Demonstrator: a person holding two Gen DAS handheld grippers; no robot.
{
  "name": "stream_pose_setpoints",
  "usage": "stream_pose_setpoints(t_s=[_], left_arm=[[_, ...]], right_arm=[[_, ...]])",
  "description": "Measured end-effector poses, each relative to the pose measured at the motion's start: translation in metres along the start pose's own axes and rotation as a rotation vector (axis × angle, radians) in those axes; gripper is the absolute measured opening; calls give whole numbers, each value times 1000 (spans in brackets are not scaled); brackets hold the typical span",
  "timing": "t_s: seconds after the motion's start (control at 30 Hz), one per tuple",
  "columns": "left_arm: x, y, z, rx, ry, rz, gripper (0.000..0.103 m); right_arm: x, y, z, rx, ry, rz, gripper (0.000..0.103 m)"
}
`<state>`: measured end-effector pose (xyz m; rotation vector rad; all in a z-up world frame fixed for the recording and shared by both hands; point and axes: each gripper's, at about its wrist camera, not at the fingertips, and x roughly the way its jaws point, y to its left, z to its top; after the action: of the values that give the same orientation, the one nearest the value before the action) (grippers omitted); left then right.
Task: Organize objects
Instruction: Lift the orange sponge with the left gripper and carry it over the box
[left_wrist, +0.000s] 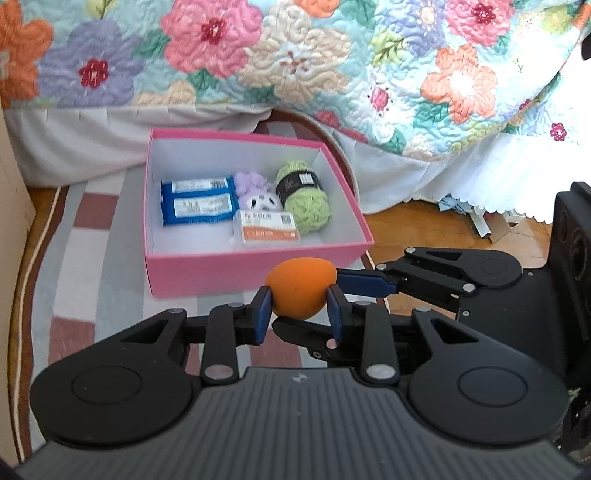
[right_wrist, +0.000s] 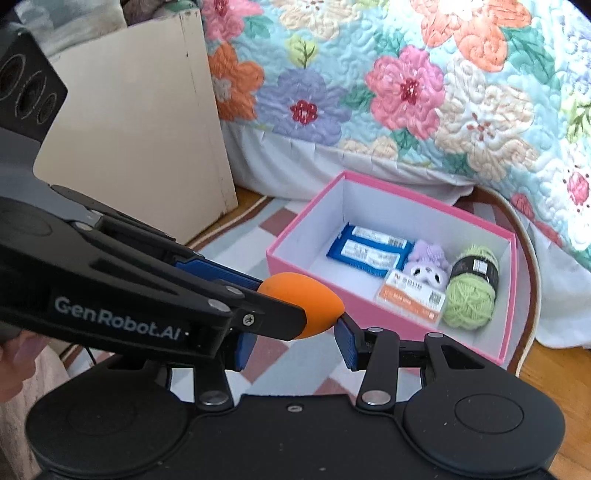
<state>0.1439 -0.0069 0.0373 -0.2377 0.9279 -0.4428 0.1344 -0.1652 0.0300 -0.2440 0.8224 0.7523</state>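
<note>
the left gripper (left_wrist: 299, 312) pinches the orange makeup sponge (left_wrist: 301, 291) in the air short of the pink box (left_wrist: 255, 271); the right gripper (right_wrist: 293, 341) also touches it (grip unclear). opposing pulls could squeeze it free.

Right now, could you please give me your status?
Left gripper shut on orange egg. Right gripper brackets it, grip unclear. Pink box ahead, no obstruction seen.

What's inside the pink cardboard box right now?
In the pink cardboard box: blue packet, purple plush toy, orange-labelled clear case, green yarn ball. Whatever lies beneath them is hidden.
</note>
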Motion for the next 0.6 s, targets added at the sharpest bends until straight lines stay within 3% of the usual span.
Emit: stream_pose_setpoints(t_s=[0.33, 0.43, 0.6], left_arm=[[8, 4, 36, 37, -44, 21, 33], [20, 11, 45, 0, -45, 13, 38], [48, 24, 54, -33, -20, 30, 38]], right_arm=[[9, -9, 31, -66, -67, -26, 50], [19, -15, 40, -102, -75, -20, 50], [45, -32, 42, -47, -73, -5, 50]])
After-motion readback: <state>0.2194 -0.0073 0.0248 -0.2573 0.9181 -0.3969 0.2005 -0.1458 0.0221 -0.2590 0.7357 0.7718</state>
